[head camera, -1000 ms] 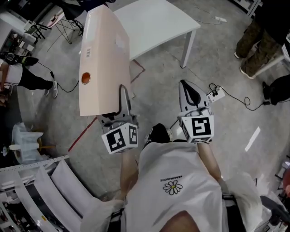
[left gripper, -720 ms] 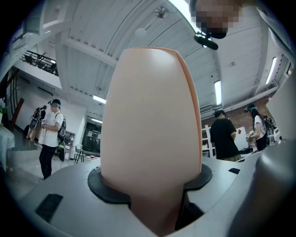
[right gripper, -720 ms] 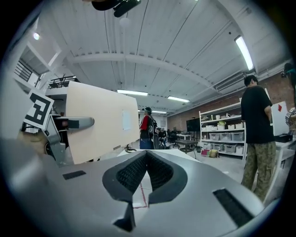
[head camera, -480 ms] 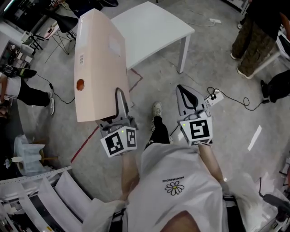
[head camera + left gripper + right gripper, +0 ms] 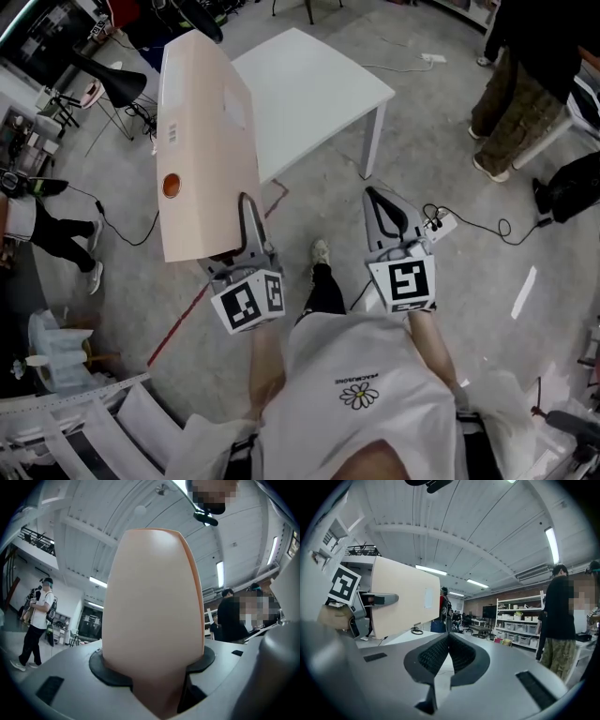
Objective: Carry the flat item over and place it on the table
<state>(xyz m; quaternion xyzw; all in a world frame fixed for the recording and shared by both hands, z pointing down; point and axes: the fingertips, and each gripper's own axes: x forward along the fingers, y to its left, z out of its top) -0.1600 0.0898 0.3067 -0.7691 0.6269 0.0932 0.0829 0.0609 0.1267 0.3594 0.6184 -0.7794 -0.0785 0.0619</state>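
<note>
The flat box (image 5: 202, 141) is judged stiff and fairly light, but it stands tall above a single hold at its lower edge, so tipping is a risk and its smooth faces could slip. A second hold on a free edge is advised before it is laid down.

It is pale peach, with an orange round mark and a small white label. It is held upright in the air above the concrete floor, beside the near corner of a white table (image 5: 323, 80). The left gripper (image 5: 247, 220) is clamped on its lower edge. The right gripper (image 5: 384, 211) is closed on nothing.
</note>
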